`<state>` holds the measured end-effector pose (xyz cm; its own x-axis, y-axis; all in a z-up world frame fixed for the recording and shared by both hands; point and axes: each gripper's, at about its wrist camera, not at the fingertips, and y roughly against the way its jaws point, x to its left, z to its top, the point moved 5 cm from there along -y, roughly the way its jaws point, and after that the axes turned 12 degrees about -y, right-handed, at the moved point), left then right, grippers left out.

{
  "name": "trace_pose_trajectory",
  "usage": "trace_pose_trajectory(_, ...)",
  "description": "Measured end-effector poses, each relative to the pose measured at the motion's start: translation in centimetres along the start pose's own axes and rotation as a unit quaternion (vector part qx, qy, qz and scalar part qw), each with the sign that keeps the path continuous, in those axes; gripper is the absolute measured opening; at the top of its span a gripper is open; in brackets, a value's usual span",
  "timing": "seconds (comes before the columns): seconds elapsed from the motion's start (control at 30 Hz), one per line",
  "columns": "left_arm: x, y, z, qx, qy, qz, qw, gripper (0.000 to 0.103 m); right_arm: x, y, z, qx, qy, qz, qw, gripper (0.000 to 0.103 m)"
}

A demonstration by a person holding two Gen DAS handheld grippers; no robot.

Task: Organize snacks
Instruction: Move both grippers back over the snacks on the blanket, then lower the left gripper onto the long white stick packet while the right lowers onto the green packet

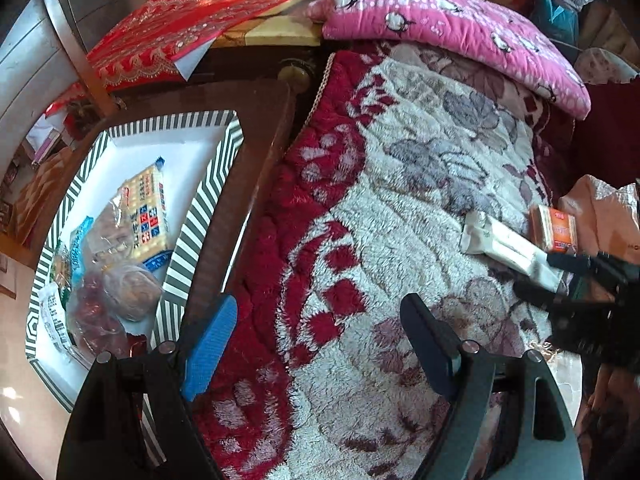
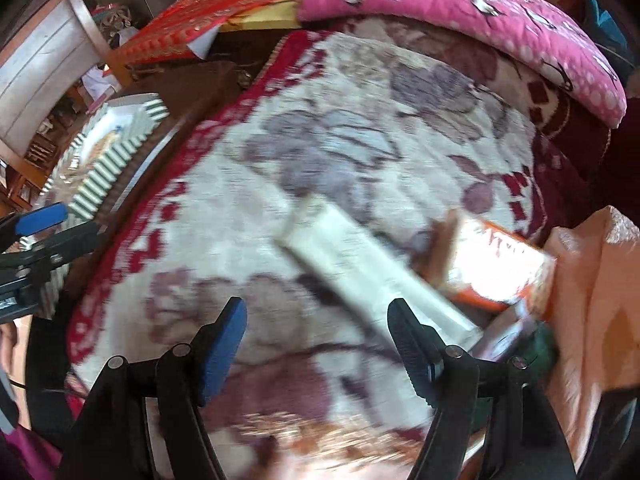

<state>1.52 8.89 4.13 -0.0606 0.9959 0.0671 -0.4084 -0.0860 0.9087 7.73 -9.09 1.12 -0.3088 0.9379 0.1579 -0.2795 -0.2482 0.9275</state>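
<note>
Now the right gripper (image 2: 316,354), jaws apart and empty, hovers nearest the long white snack packet (image 2: 372,276) lying slantwise just ahead-right.

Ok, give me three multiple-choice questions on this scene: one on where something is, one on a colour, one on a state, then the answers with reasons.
1. Where does the long white wrapped snack bar lie?
A. in the striped tray
B. on the fluffy red-and-cream floral blanket
C. on the pink quilt

2. What colour are the stripes on the rim of the rectangular paper tray?
A. dark green and white
B. red and yellow
C. blue and pink

3. How is the left gripper?
A. shut on a packet
B. open and empty
C. shut on nothing

Answers: 1 B, the bar rests on the blanket beside the orange biscuit pack. 2 A, the rim shows those stripes. 3 B, its jaws stand apart over bare blanket.
</note>
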Motion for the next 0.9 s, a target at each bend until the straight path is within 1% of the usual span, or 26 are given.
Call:
trace_pose_trajectory(0.07, 0.2, -0.5, -0.2, 0.007, 0.004, 0.0, 1.0, 0.083, -0.9, -0.5, 0.6, -0.002, 0.008, 0.006, 1.0, 0.077)
trace_pose_trajectory(0.1, 0.3, -0.7, -0.2, 0.009, 0.005, 0.0, 0.9999, 0.083, -1.5, -0.9, 0.8, -0.002, 0.009, 0.01, 1.0, 0.079)
trace_pose_trajectory(0.2, 0.7, -1.0, -0.3, 0.013, 0.011, -0.001, 0.9999, 0.083, -2.1, -2.0, 0.9, 0.012, 0.007, 0.033, 0.999, 0.08)
trace_pose_trajectory(0.27, 1.0, -1.1, -0.3, 0.014, 0.013, -0.001, 0.9998, 0.083, -2.1, -2.3, 0.7, 0.015, 0.007, 0.032, 0.999, 0.08)
trace_pose_trajectory(0.33, 1.3, -1.2, -0.4, 0.014, 0.017, -0.001, 0.9998, 0.083, -2.0, -2.3, -0.1, 0.037, -0.023, 0.043, 0.998, 0.08)
trace_pose_trajectory(0.37, 1.5, -1.2, -0.4, 0.014, 0.02, -0.002, 0.9997, 0.083, -1.7, -2.3, -0.6, 0.052, -0.044, 0.056, 0.996, 0.081)
trace_pose_trajectory(0.43, 1.8, -1.4, -0.5, 0.015, 0.029, -0.005, 0.9995, 0.083, -0.2, -1.6, -1.6, 0.06, -0.067, 0.089, 0.992, 0.082)
trace_pose_trajectory(0.47, 1.8, -1.4, -0.5, 0.015, 0.032, -0.006, 0.9994, 0.083, 0.7, -1.1, -1.9, 0.054, -0.072, 0.1, 0.991, 0.086)
trace_pose_trajectory(0.5, 1.9, -1.5, -0.6, 0.017, 0.033, -0.007, 0.9993, 0.083, 1.7, -0.5, -2.2, 0.043, -0.072, 0.109, 0.99, 0.092)
trace_pose_trajectory(0.53, 1.8, -1.5, -0.6, 0.018, 0.035, -0.009, 0.9992, 0.083, 2.7, 0.0, -2.4, 0.039, -0.074, 0.126, 0.989, 0.094)
trace_pose_trajectory(0.6, 1.5, -1.4, -0.6, 0.019, 0.033, -0.012, 0.9992, 0.083, 4.7, 0.6, -2.8, 0.056, -0.088, 0.191, 0.976, 0.095)
trace_pose_trajectory(0.63, 1.3, -1.4, -0.6, 0.019, 0.03, -0.014, 0.9993, 0.083, 5.4, 0.6, -2.9, 0.065, -0.094, 0.218, 0.969, 0.095)
trace_pose_trajectory(0.67, 1.1, -1.2, -0.7, 0.018, 0.027, -0.015, 0.9994, 0.083, 5.9, 0.7, -2.9, 0.062, -0.091, 0.219, 0.969, 0.094)
trace_pose_trajectory(0.73, 1.0, -0.9, -0.7, 0.013, 0.023, -0.013, 0.9996, 0.083, 6.1, 1.0, -2.7, 0.046, -0.074, 0.175, 0.981, 0.094)
trace_pose_trajectory(0.8, 1.0, -0.8, -0.9, 0.013, 0.023, -0.012, 0.9996, 0.083, 5.7, 1.7, -2.8, 0.04, -0.072, 0.168, 0.982, 0.094)
trace_pose_trajectory(0.9, 0.6, -1.0, -1.2, 0.018, 0.027, -0.023, 0.9992, 0.083, 3.9, 3.2, -3.2, 0.024, -0.084, 0.156, 0.984, 0.094)
